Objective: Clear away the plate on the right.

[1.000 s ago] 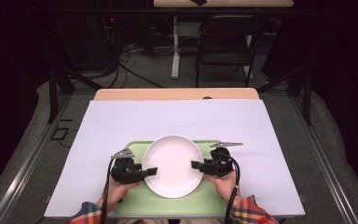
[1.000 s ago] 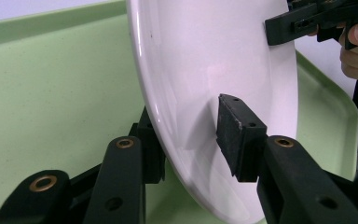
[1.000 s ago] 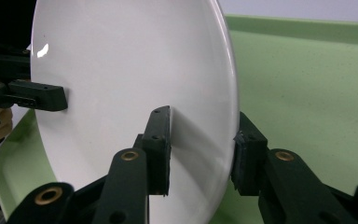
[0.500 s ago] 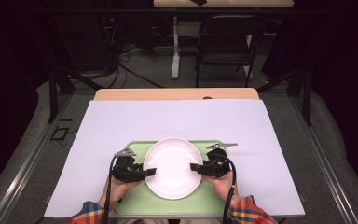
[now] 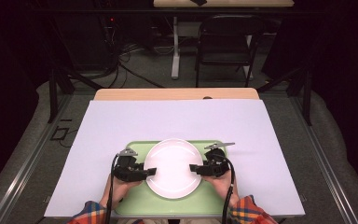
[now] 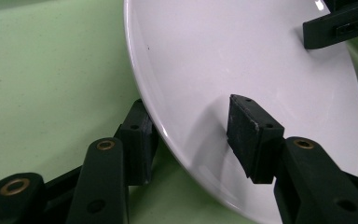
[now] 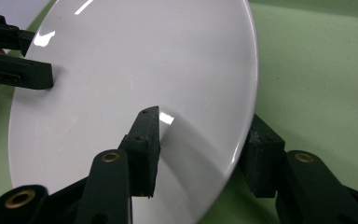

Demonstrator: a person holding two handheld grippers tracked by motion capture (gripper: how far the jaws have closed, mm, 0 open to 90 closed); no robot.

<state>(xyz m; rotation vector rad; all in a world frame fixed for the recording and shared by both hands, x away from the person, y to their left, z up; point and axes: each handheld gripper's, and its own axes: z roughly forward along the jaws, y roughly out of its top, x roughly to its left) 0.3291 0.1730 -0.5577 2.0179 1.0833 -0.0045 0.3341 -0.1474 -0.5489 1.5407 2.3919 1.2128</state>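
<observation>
A white plate [image 5: 173, 167] lies on a green tray [image 5: 135, 205] at the near edge of the table. My left gripper [image 5: 151, 172] stands at its left rim and my right gripper [image 5: 194, 168] at its right rim. In the left gripper view the jaws [image 6: 191, 112] straddle the plate's rim [image 6: 168, 135], one under it and one above, the upper pad clear of the surface. The right gripper's jaws [image 7: 205, 123] straddle the opposite rim [image 7: 242, 140] the same way. Both pairs of jaws have just been opening, and both are open with the rim between them.
A white sheet [image 5: 177, 121] covers the table, whose wooden far edge [image 5: 177, 94] shows beyond it. A dark chair [image 5: 223, 37] and a table leg stand farther back. The person's hands and plaid sleeves [image 5: 247, 212] come in at the bottom.
The plate has shifted slightly toward the near edge and settled on the tray. Both hands have stayed almost in place at its rim.
</observation>
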